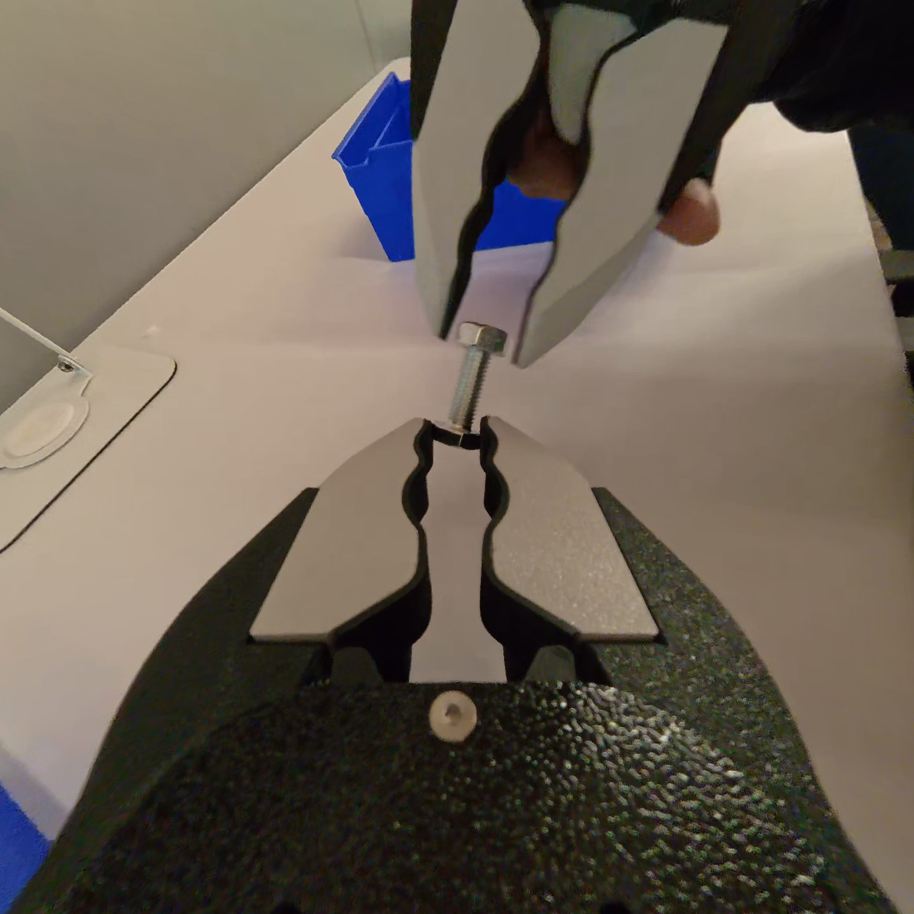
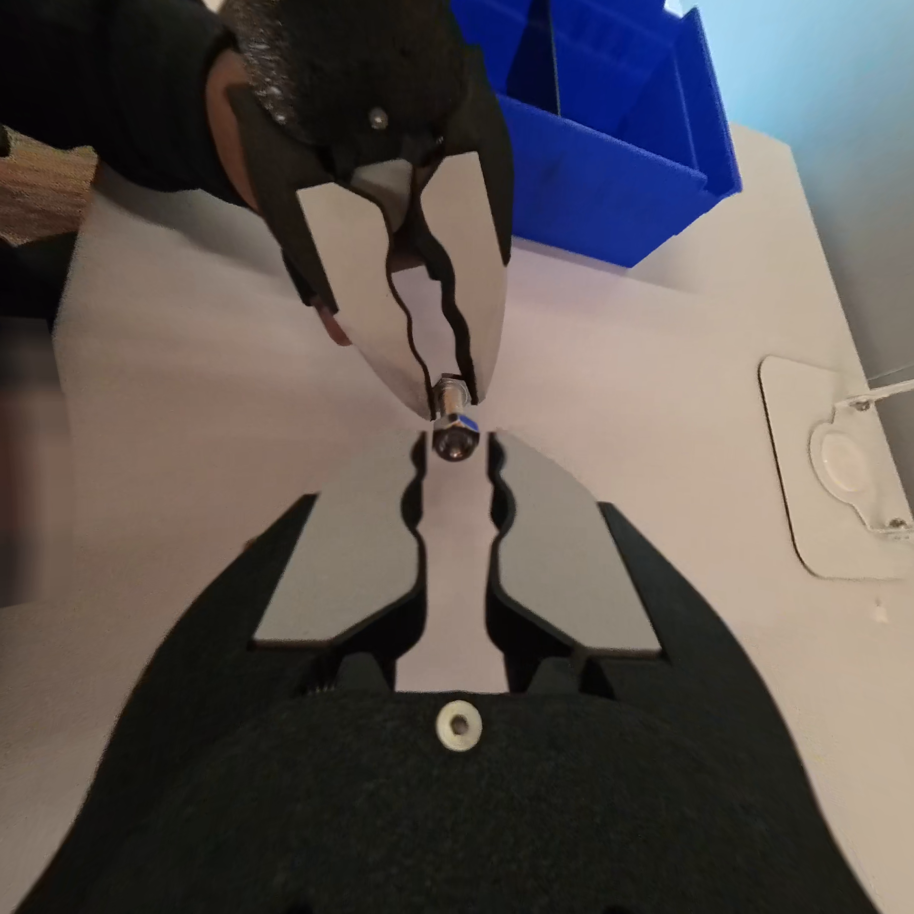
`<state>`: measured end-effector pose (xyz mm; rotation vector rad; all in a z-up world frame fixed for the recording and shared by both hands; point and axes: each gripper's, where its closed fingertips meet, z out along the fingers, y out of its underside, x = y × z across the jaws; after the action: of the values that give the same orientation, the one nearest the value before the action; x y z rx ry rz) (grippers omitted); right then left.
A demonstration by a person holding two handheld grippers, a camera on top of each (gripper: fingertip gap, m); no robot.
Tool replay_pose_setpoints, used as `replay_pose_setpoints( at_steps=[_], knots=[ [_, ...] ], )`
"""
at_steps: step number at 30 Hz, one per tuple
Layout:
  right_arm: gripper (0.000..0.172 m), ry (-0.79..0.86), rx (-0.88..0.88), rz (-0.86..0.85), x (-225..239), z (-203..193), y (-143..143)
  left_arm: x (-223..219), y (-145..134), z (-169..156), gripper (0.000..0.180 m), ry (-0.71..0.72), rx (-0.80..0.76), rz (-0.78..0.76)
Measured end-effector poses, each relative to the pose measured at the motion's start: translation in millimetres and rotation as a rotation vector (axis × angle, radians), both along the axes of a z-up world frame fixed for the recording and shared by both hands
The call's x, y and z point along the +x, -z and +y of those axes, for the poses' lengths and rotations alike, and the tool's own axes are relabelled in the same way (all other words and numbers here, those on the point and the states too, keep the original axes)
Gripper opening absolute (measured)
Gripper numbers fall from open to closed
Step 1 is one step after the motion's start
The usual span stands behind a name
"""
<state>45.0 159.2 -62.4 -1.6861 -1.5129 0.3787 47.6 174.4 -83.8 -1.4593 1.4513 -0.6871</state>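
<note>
Left wrist view: left gripper (image 1: 457, 429) clamps silver hex nut (image 1: 451, 439); threaded steel bolt (image 1: 469, 390) runs forward, hex head between right gripper's (image 1: 479, 348) parted, non-pressing fingertips.

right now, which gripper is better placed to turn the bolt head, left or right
Right, probably. The right gripper has its open fingertips either side of the bolt head, not pressing it. The left gripper is already shut on the nut at the bolt's other end.

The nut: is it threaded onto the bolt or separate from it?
On it. The bolt's threaded end passes into the nut, which the left gripper's jaws clamp.
</note>
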Motion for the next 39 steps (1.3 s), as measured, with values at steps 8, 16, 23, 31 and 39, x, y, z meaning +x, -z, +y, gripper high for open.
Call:
replay_pose_setpoints(
  at_steps=[8,16,23,31,39],
  knots=[
    [0.018,0.362,-0.638,0.444,-1,23,10,-6,1,31,0.018,-0.179,0.418,0.161],
    [0.046,0.152,0.02,0.292,21,57,-1,8,3,63,0.018,-0.156,0.112,0.016],
    [0.04,0.072,0.176,0.342,24,87,-14,22,9,90,0.017,-0.084,0.107,-0.092],
    [0.037,-0.033,0.114,0.279,24,78,11,18,25,88,0.017,-0.067,0.102,-0.022],
    [0.017,0.16,-0.105,0.345,15,93,26,16,24,93,0.017,-0.107,0.195,0.002]
  ],
)
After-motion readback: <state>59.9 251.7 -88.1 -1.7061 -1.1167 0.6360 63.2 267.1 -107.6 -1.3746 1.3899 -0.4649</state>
